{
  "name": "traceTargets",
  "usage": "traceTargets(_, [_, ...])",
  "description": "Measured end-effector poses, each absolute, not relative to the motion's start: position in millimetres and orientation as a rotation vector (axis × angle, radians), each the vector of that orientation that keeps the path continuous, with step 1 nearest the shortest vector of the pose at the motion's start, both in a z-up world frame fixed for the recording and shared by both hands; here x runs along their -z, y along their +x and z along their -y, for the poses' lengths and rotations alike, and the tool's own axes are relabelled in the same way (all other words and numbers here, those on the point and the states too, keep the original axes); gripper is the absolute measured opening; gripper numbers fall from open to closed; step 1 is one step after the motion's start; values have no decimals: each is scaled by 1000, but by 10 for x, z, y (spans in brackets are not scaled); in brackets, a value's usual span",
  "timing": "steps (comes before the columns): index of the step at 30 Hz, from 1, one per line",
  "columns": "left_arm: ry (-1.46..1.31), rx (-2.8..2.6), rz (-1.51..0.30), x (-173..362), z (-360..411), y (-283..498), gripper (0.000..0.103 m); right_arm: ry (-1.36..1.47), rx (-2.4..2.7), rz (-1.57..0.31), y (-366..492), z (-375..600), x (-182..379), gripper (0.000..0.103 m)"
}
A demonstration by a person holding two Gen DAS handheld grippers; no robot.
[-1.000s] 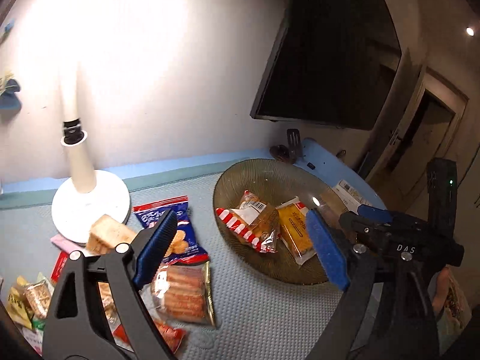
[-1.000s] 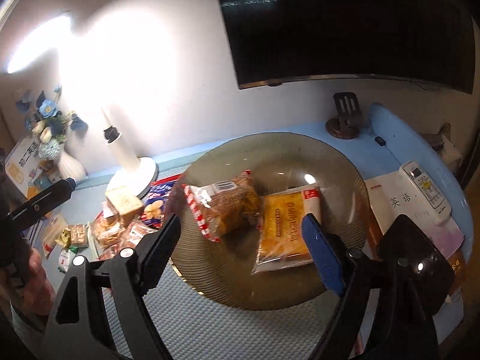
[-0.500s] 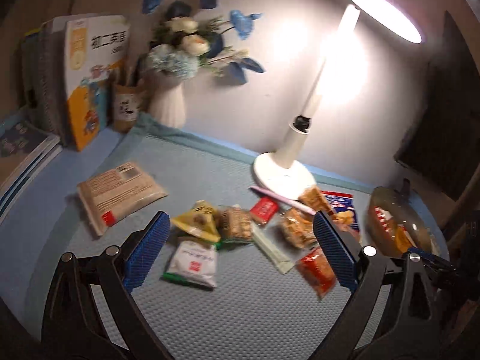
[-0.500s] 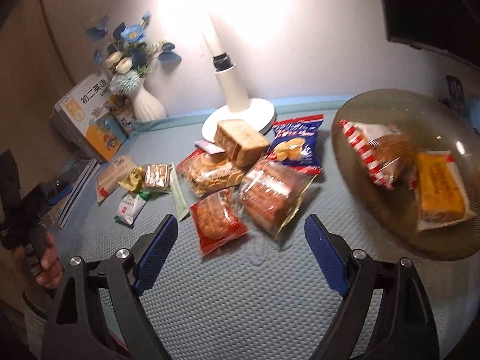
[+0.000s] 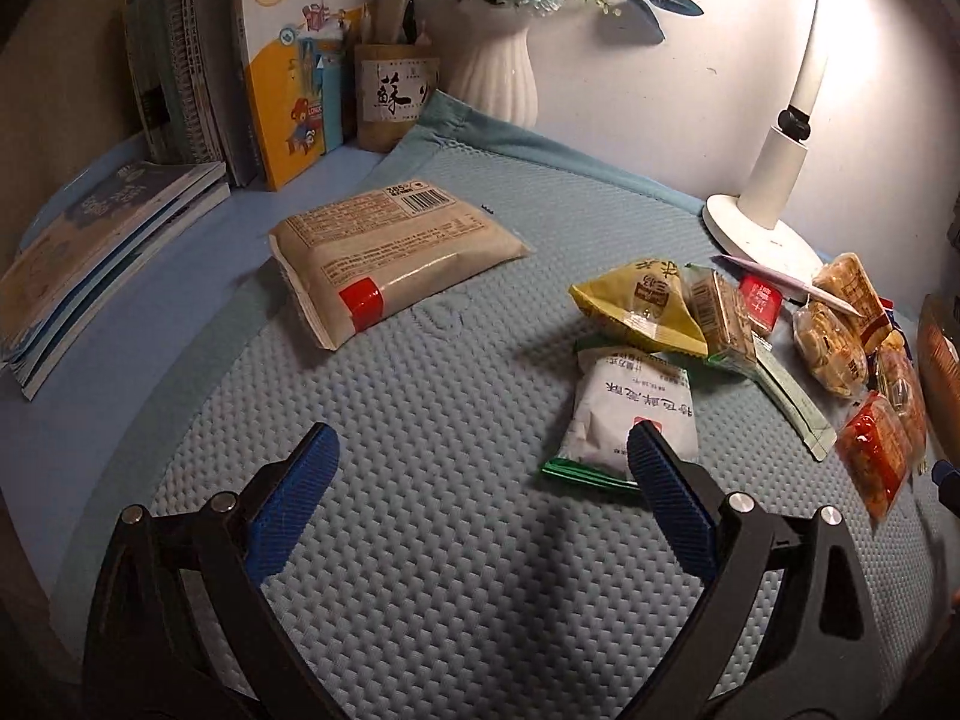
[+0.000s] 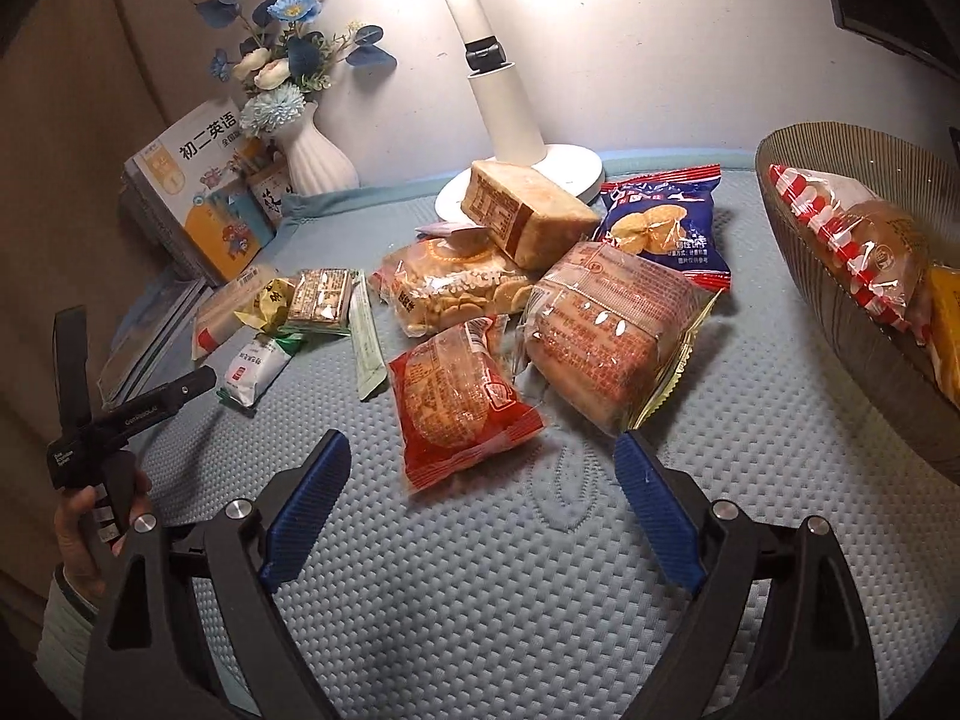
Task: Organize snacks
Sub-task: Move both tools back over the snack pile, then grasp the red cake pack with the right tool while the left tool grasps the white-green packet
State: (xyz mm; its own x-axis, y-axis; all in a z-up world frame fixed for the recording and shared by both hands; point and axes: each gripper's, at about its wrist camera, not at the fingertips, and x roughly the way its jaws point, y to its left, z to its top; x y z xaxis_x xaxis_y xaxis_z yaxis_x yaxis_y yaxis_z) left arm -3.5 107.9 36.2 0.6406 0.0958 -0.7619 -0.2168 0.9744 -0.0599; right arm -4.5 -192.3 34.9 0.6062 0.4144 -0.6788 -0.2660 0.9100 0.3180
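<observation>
**Two packets in the bowl, the rest still spread over the desk**

The desk (image 6: 540, 570), covered by a pale blue textured mat, carries nearly all the snacks. At its right edge stands the ribbed glass bowl (image 6: 852, 354), holding a red-and-white striped packet (image 6: 840, 228) and a yellow one (image 6: 948, 330); by that showing, the sorting has only begun.

Near the left side, in front of the books (image 5: 282, 60), lies the largest loose item, a beige flat pack (image 5: 384, 252). In the middle of the desk a heap remains: a big brown bread bag (image 6: 606, 330), a blue cracker bag (image 6: 660, 222), a wrapped toast block (image 6: 522, 210) against the lamp base (image 6: 570, 168), a clear biscuit bag (image 6: 444, 288) and a red cake packet (image 6: 456, 396). Smaller pieces lie towards the left: a white sachet (image 5: 630, 414), a yellow wrapper (image 5: 636, 300) and a green stick (image 6: 369, 342).

The left gripper (image 5: 480, 480) hovers over the mat, jaws wide apart and empty, the white sachet just beside its right finger. The right gripper (image 6: 486, 492) is likewise spread and empty, the red cake packet nearest, probably the next pick.
</observation>
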Motion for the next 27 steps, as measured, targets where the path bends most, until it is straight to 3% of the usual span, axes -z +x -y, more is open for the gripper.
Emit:
traceTargets(6, [-162, -141, -879, -464, -1026, -50, 98, 69, -354, -880, 52, 1673, -474, 87])
traceTargets(12, [-166, 21, -957, -481, -724, 231, 98, -39, -329, -920, 240, 1497, -384, 74])
traceTargets(21, [-94, 86, -1010, -210, -488, 390, 97, -127, -324, -931, 336, 1275, -160, 75])
traceTargets(23, [-94, 81, -1015, -196, -499, 404, 94, -144, -305, -938, 356, 1237, -123, 72])
traceTargets(26, [-65, 44, -1008, -192, -495, 399, 81, -141, -294, -931, 342, 1257, -132, 62])
traceTargets(27, [-47, 21, -1005, -193, -486, 391, 71, -141, -297, -928, 323, 1266, -140, 57])
